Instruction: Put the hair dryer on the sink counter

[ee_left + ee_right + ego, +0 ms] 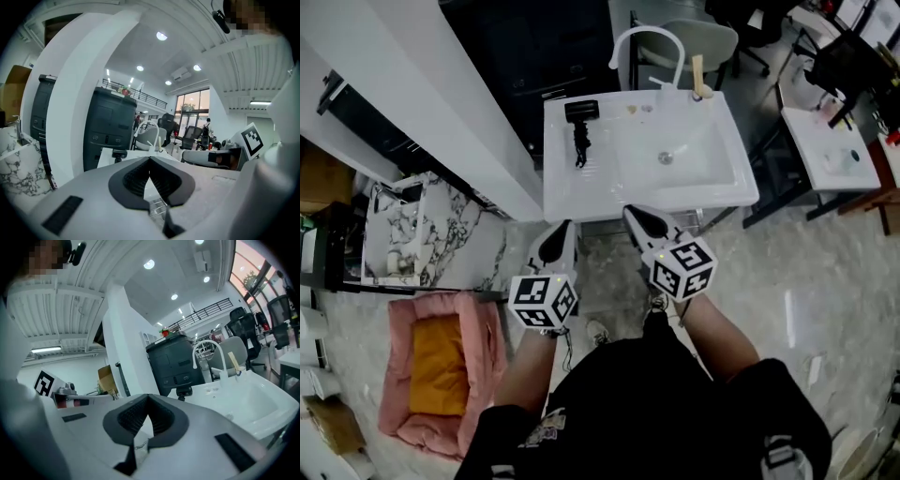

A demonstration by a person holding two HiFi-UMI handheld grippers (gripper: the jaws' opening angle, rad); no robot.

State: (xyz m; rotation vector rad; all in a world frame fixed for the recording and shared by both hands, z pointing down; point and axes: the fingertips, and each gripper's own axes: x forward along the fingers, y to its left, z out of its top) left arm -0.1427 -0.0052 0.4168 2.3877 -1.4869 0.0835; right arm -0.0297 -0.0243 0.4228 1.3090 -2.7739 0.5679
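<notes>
Both grippers are empty w/ jaws pressed together: L gripper [565,226] & R gripper [630,213] hang just short of the sink counter [602,192], near edge. The hair dryer [581,111] already lies on it, ahead of the L tip & well apart from both, so the task looks done. Main risk IMO: a push fwd w/ the L gripper could snag the cord [578,148] trailing toward it & drag the dryer off the edge, or nudge it sideways into the basin [684,150] ahead of the R gripper.
</notes>
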